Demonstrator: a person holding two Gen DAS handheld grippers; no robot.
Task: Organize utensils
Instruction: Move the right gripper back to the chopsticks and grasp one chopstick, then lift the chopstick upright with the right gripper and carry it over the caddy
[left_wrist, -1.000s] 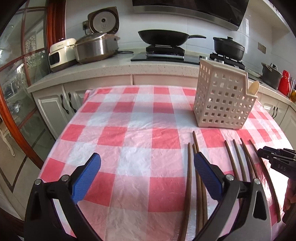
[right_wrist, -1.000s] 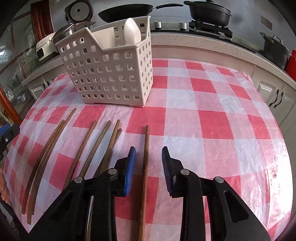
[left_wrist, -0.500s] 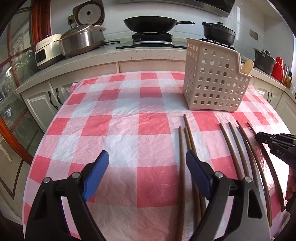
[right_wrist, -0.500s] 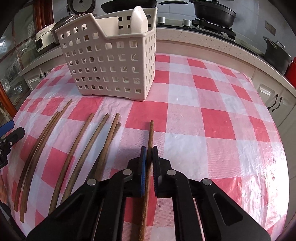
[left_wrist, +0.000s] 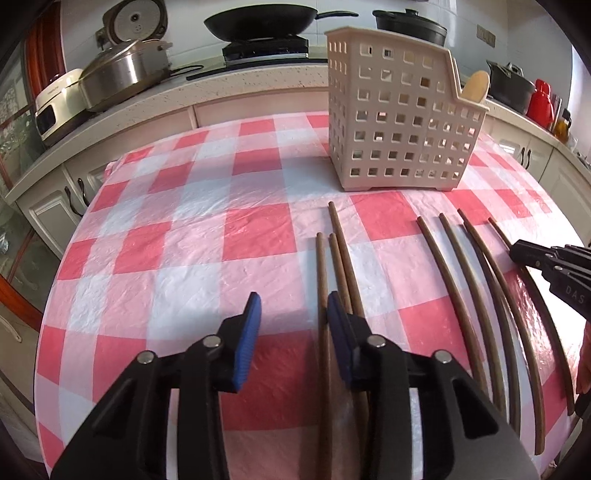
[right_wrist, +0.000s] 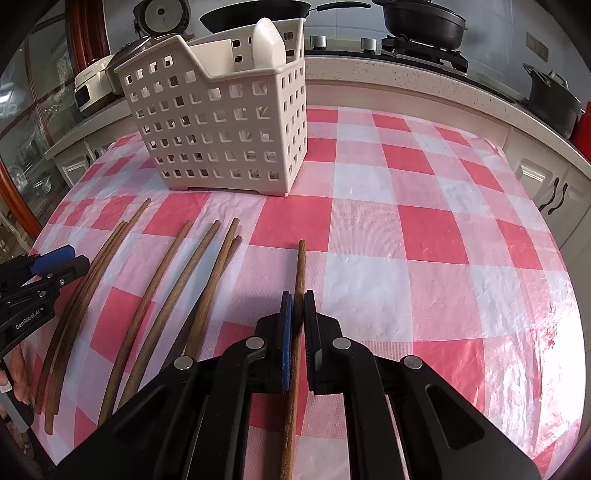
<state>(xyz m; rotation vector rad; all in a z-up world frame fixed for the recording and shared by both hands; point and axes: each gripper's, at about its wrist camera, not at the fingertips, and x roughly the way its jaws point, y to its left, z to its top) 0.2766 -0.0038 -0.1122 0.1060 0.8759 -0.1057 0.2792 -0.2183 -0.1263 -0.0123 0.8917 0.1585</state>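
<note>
Several brown chopsticks lie side by side on the red-and-white checked tablecloth (left_wrist: 177, 236) in front of a white perforated basket (left_wrist: 399, 122) (right_wrist: 221, 122). A pale spoon (left_wrist: 476, 86) (right_wrist: 267, 40) stands in the basket. My left gripper (left_wrist: 293, 306) is closing. The leftmost chopstick (left_wrist: 320, 273) lies between its blue pads, close to the right pad and clear of the left one. Two more chopsticks (left_wrist: 345, 254) run under its right finger. My right gripper (right_wrist: 297, 299) is shut on the rightmost chopstick (right_wrist: 301, 262), which rests on the cloth. Each gripper shows at the edge of the other's view, the right gripper (left_wrist: 535, 258) and the left gripper (right_wrist: 55, 262).
Behind the table runs a kitchen counter (left_wrist: 229, 85) with a rice cooker (left_wrist: 122, 70), a wok (left_wrist: 262, 20) on the stove, black pots (right_wrist: 424, 20) and a red flask (left_wrist: 540, 99). The cloth's right half (right_wrist: 443, 258) is bare. The table's round edge is close on both sides.
My left gripper moved right and down onto the leftmost chopsticks, and its jaws narrowed sharply. My right gripper closed on the single chopstick and has stayed still since.
</note>
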